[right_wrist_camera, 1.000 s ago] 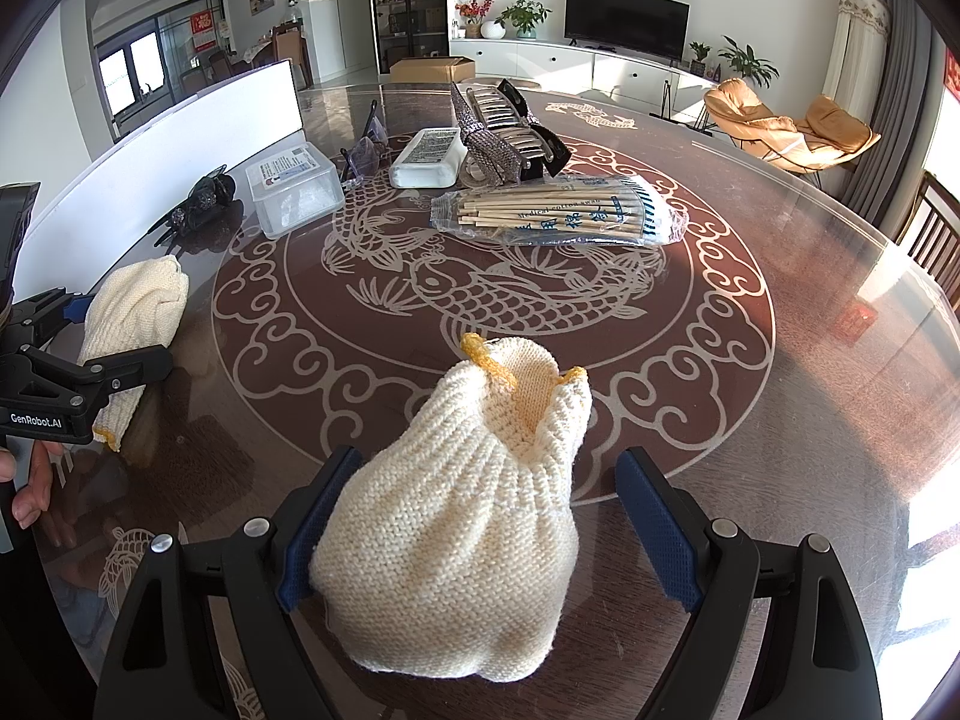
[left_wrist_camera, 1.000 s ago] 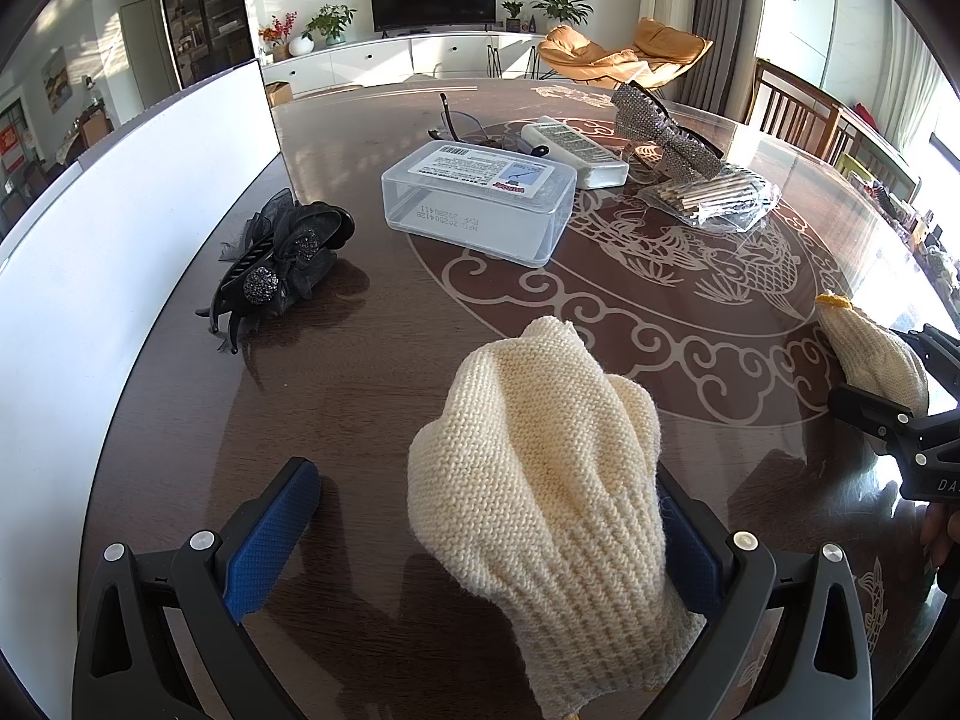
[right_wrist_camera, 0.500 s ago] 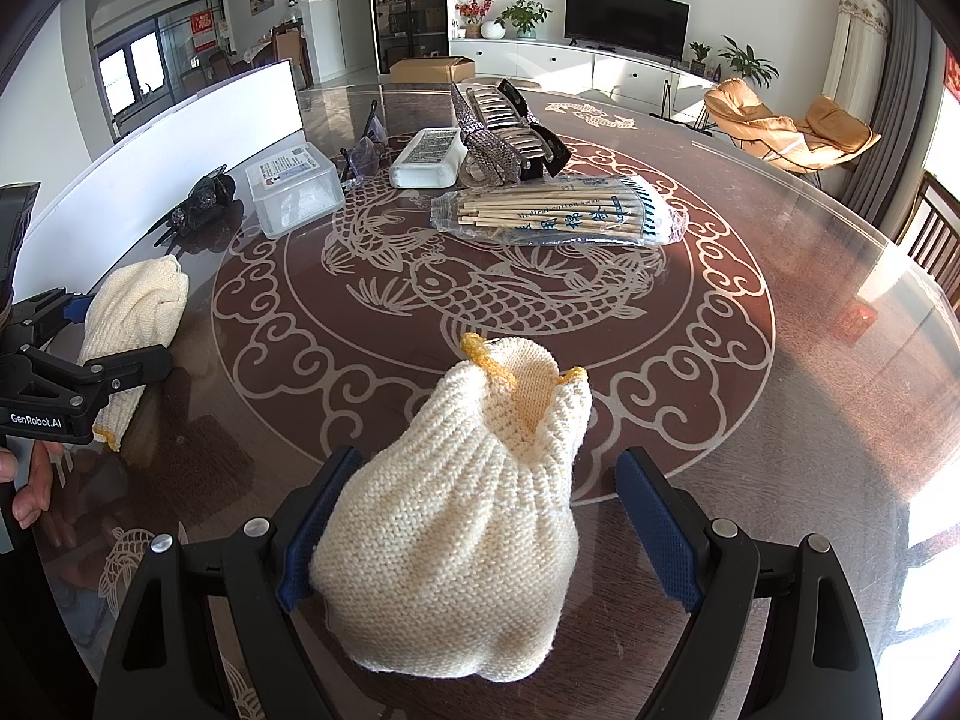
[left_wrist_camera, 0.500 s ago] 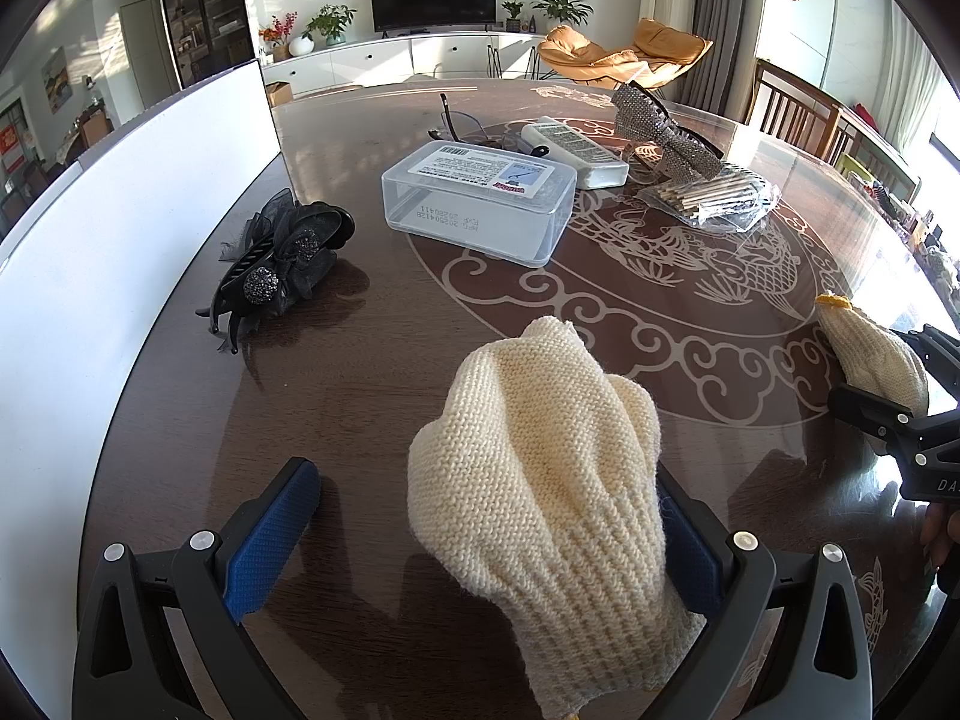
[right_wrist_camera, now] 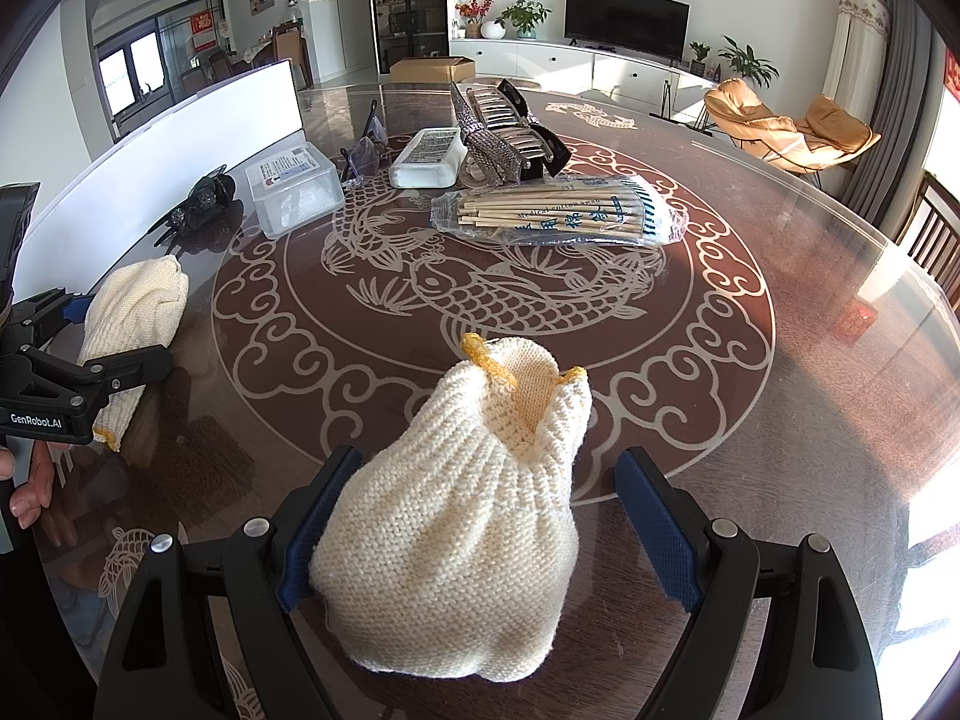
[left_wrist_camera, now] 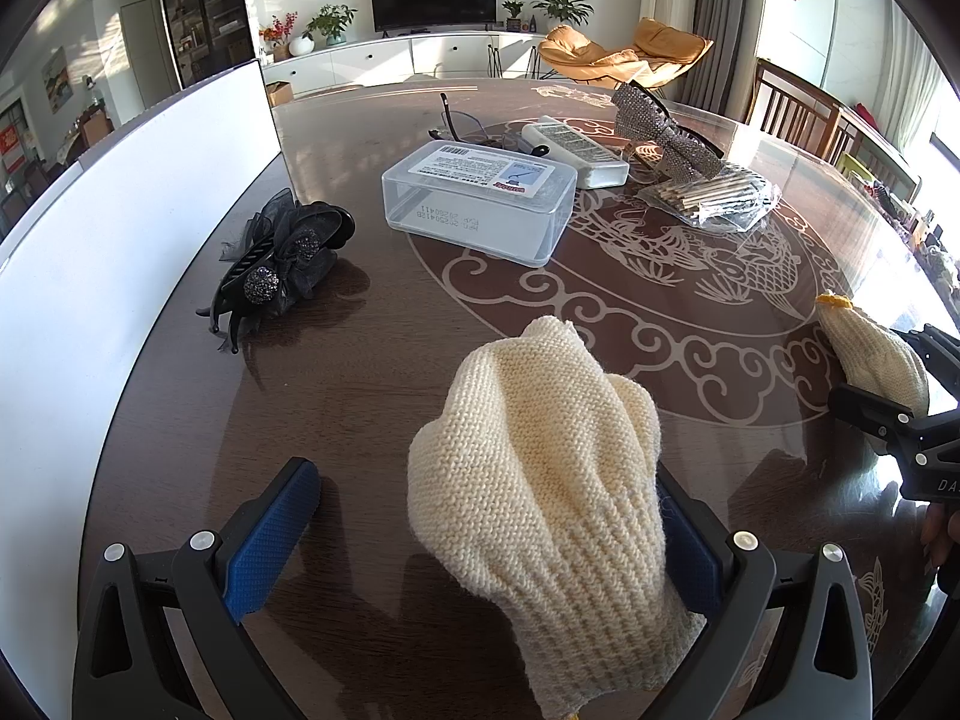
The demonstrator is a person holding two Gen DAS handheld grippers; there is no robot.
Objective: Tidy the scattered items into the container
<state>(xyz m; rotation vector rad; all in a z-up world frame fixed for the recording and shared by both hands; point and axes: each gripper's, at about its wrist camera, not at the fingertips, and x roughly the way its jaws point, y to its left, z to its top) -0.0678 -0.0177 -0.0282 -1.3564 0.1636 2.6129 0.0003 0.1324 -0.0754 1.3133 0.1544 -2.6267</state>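
Hovering both grippers | left gripper (left_wrist_camera: 480,540) released, glove (left_wrist_camera: 540,480) leaning against its right finger | right gripper (right_wrist_camera: 480,531) released, second glove (right_wrist_camera: 456,540) between fingers | we are lining up grasps.

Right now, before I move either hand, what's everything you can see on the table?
Knit gloves: 2, cream, one between each gripper's fingers; second.
Lidded plastic box: 1, clear, left of centre.
Hair claw: 1, black, by white board.
Glasses: 1, dark, behind box.
Rhinestone case: 1, white.
Bow clip: 1, silver.
Cotton swab bag: 1, centre.
Table: brown, carp pattern.
Left gripper, right gripper: both open.
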